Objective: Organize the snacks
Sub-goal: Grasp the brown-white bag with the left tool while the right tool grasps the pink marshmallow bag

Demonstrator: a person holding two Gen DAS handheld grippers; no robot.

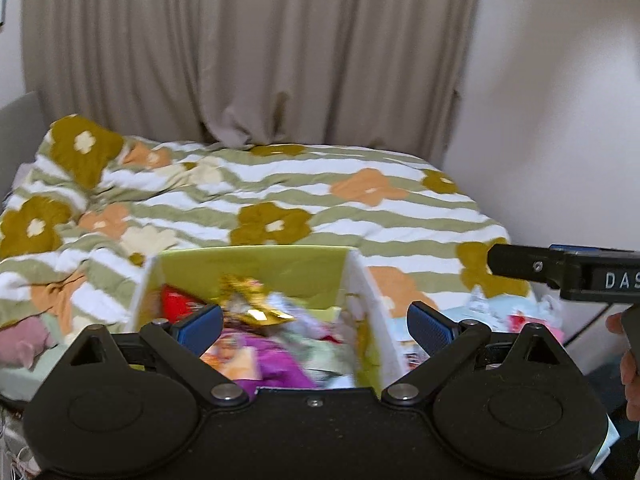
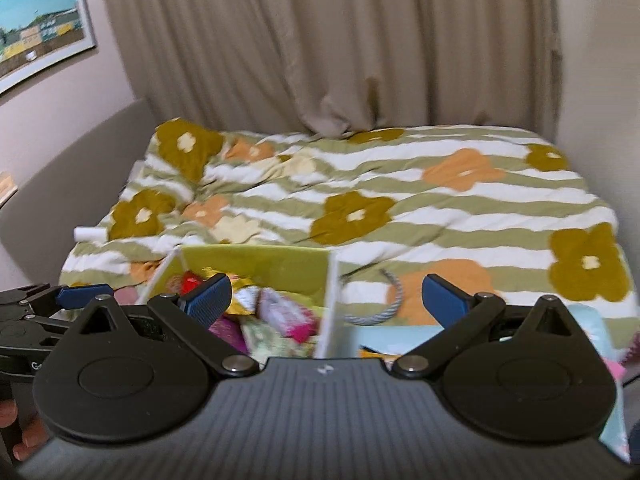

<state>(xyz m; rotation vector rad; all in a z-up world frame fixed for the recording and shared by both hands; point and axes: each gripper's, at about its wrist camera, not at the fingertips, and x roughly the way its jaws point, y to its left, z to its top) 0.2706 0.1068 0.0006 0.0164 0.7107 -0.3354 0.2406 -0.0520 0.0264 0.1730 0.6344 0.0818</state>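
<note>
Your snack box [image 1: 256,268] sits on the bed [image 1: 360,216], snack packets [image 1: 256,312] piled inside. Behind the bed hangs a curtain [image 1: 248,52]. More packets [image 1: 520,320] lie right of the box.

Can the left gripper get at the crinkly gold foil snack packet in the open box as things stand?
Probably yes. The left gripper is open and empty, the crinkly gold foil snack packet lies on top of the pile, and the white, green-lined box has no lid.

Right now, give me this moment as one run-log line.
left gripper: open, empty | right gripper: open, empty | white box with yellow-green lining: on bed, holds snack packets | gold foil packet: on top
</note>
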